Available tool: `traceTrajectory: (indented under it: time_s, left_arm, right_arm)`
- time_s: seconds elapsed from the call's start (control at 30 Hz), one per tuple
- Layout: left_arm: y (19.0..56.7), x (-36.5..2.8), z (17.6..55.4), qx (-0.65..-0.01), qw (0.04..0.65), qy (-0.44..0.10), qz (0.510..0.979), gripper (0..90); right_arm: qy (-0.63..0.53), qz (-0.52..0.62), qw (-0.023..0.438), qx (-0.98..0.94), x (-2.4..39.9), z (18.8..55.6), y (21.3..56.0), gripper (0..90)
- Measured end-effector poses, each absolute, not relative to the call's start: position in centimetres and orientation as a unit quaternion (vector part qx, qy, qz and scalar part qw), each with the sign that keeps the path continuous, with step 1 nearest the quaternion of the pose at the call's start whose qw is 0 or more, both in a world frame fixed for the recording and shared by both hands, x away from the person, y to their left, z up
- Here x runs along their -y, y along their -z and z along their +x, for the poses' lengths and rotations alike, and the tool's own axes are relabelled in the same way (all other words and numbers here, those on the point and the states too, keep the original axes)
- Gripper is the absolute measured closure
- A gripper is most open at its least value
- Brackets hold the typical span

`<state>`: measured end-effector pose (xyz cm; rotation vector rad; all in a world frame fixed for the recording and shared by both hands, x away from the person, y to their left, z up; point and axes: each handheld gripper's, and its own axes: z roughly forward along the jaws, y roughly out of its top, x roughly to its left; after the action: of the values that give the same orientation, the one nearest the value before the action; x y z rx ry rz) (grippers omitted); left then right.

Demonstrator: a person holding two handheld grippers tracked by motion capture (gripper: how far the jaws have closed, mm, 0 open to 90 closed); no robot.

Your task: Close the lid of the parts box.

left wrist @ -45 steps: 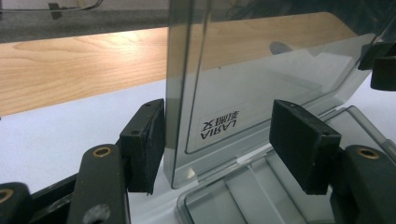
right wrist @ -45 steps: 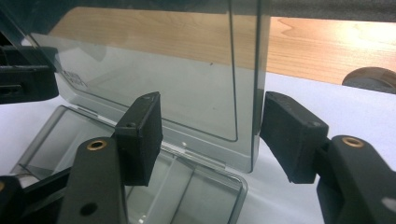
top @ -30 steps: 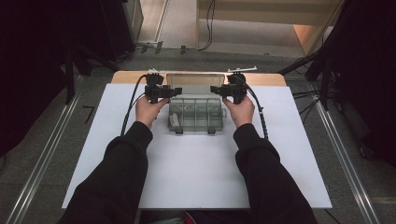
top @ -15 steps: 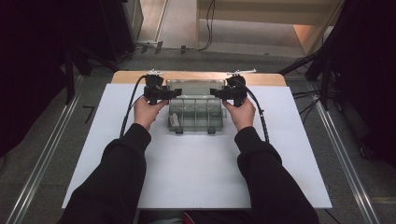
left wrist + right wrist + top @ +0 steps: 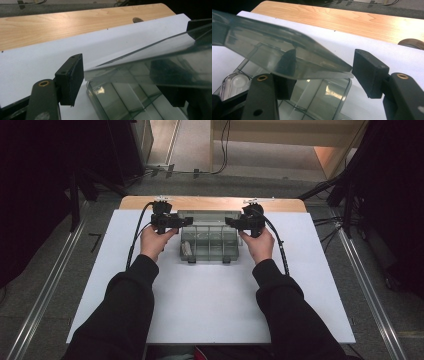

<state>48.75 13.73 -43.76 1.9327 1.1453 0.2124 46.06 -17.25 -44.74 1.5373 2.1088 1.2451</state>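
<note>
A white board is lying over a light wooden table, leaving a strip of wood showing along the far edge. Grey floor is running around it, with metal rails on either side, dark drapes hanging left and right, and cables trailing beyond.

The clear compartment box is sitting on the far middle of the board, its lid lifted and tilted. The left gripper is reaching in at the lid's left end; its jaws have just been opening and are standing spread with the lid's edge between them. The right gripper is straddling the lid's right corner, jaws spread, pads not pressing it.
</note>
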Motion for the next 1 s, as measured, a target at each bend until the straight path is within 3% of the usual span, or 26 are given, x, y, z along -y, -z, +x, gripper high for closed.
traceTrajectory:
  time_s: [0.3,0.5,0.77,1.0]
  left_arm:
    - [43.4,-15.2,47.6,-0.466,0.419,-0.050,0.777,30.4]
    - [43.3,-16.0,46.7,-0.454,0.435,-0.014,0.778,48.2]
    - [43.2,-16.0,46.6,-0.433,0.429,0.042,0.792,89.9]
    - [42.8,-16.0,46.9,-0.431,0.426,0.039,0.794,90.0]
  right_arm:
    - [-0.430,0.526,0.121,-0.724,17.3,46.0,44.7,34.5]
    - [-0.430,0.524,0.118,-0.726,17.4,45.9,44.7,34.3]
    - [-0.430,0.522,0.117,-0.727,17.4,45.6,44.5,33.7]
    - [-0.437,0.519,0.117,-0.726,17.6,45.0,44.6,33.6]
